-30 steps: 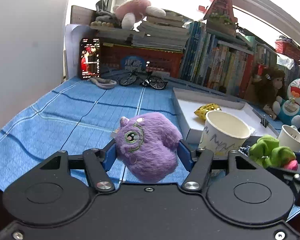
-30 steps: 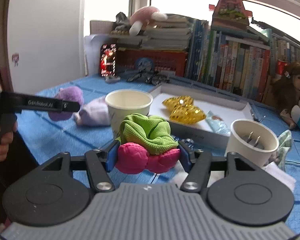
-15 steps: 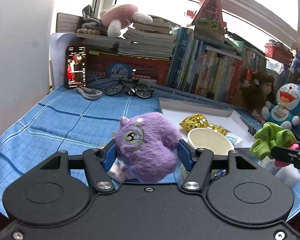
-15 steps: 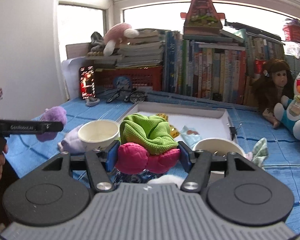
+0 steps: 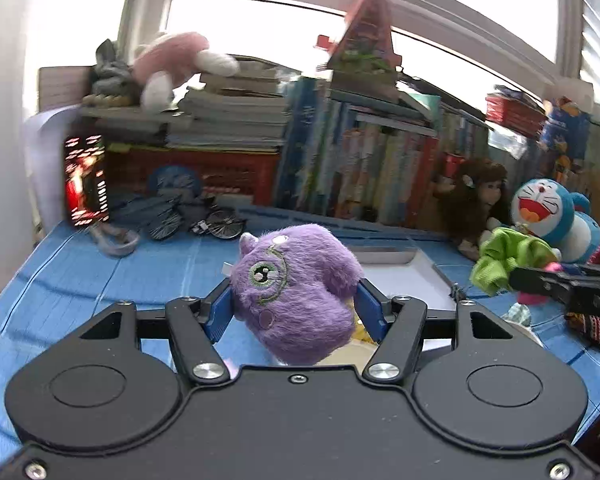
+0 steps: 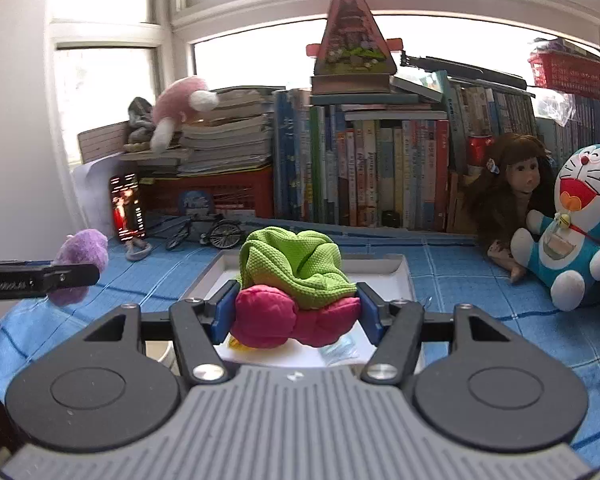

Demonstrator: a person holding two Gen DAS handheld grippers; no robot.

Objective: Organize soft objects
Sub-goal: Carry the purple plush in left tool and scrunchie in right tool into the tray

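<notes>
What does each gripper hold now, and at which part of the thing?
The left gripper holds the purple plush by the two sides of its body. The right gripper holds the green-and-pink toy by its pink lower part.

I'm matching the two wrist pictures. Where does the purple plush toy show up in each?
Left wrist: the purple plush toy fills the centre, clamped in the left gripper.
Right wrist: the same toy sits small at the far left edge, behind the left gripper.
Shared landmark: the lit phone standing against the books.
</notes>
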